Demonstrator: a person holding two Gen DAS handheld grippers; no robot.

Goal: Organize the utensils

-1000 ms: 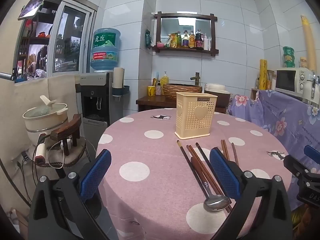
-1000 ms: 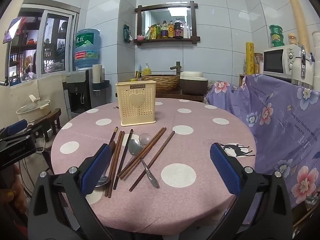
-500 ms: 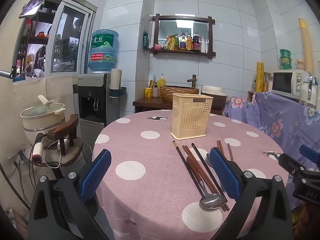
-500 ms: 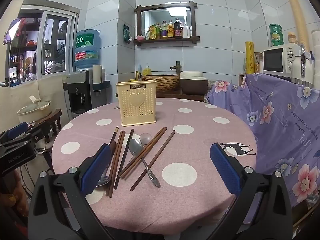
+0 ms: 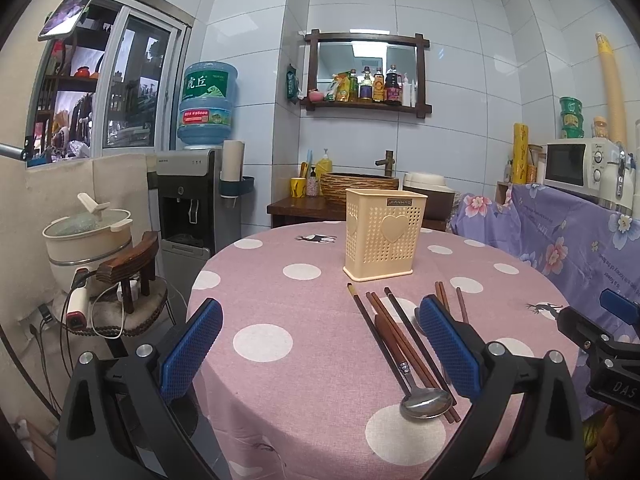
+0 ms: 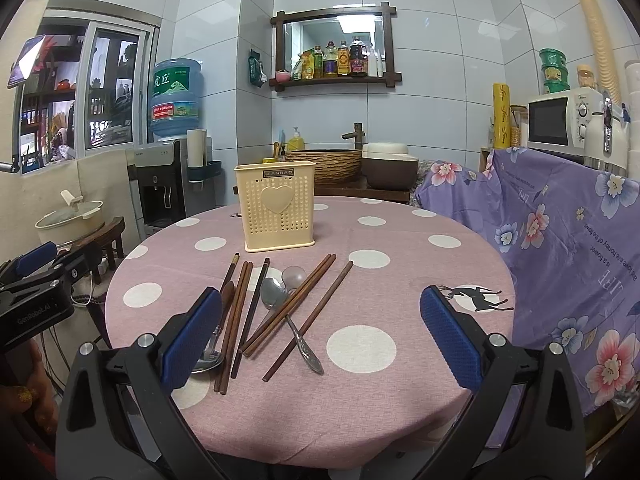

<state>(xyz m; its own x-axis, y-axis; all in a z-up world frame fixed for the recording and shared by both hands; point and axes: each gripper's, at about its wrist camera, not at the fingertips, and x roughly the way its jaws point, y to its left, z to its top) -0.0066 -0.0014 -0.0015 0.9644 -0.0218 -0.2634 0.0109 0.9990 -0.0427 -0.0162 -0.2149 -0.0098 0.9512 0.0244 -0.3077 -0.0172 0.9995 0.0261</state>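
A cream utensil holder [image 6: 279, 210] carries a small dark plate reading "JIANHAO" near its top rim. The blue water jug [image 5: 208, 104] shows large Chinese characters "虎丘" on its green label. The purple floral cloth [image 6: 576, 248] has printed words, partly readable as "honey of the flower" and "LIFE". A black gripper body [image 6: 34, 310] reads "GenRobot.AI".

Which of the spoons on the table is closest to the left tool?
The metal spoon with its bowl toward the table's near edge, beside the left tool's right finger; the other spoons lie further right.
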